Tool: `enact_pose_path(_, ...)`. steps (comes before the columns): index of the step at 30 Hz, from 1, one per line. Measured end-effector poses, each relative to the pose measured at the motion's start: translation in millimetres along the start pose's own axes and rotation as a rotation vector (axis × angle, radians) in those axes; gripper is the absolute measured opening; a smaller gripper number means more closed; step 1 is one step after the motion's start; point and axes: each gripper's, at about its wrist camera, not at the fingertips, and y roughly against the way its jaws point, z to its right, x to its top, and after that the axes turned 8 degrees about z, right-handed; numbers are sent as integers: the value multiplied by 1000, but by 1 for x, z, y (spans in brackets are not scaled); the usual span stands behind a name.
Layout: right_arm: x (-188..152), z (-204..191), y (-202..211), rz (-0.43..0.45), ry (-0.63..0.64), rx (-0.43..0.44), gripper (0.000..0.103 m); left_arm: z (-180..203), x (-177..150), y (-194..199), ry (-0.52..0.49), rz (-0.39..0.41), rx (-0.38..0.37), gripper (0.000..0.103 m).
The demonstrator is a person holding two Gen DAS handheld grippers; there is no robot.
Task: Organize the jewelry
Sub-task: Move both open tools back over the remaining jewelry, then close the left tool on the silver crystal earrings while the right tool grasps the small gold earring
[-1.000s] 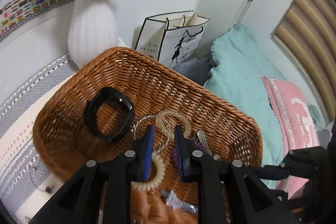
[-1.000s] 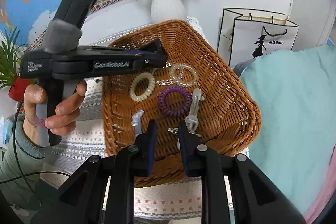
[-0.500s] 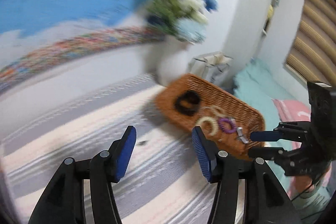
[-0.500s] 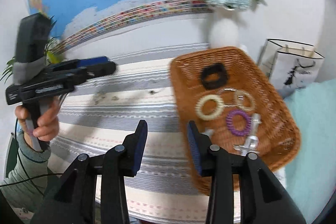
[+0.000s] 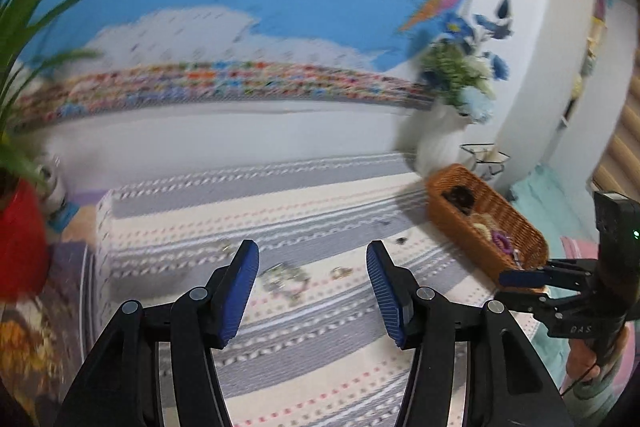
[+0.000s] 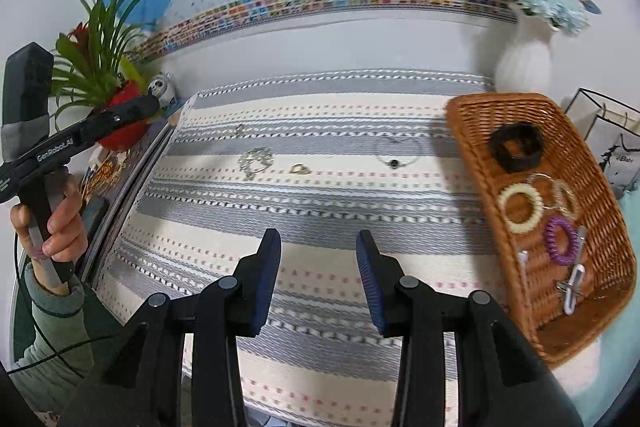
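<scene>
My left gripper is open and empty over the striped cloth, just short of a silver chain bracelet and a small gold ring. My right gripper is open too, with nothing between its blue pads, nearer the table's front. Further back on the cloth lie the bracelet, the ring and a thin necklace with a dark bead. The wicker basket at the right holds a black bangle, a cream coil tie, a purple coil tie and hair clips.
A red-potted plant and a small plush toy stand at the cloth's far left corner. A white vase of flowers is behind the basket, a paper bag to its right. A hand grips the left tool.
Both grippers have pulled out of the basket, swung left over the cloth and opened. The basket has slid to the right side of both views.
</scene>
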Motion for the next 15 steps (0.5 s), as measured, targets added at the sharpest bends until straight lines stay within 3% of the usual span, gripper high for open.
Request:
enact_pose_path(7, 12, -12, -37, -16, 10, 4, 42, -44, -23, -30, 132, -102, 98, 57)
enact_pose_path(15, 21, -1, -88, -11, 48, 48, 42, -74, -46, -75, 246, -192, 78, 57)
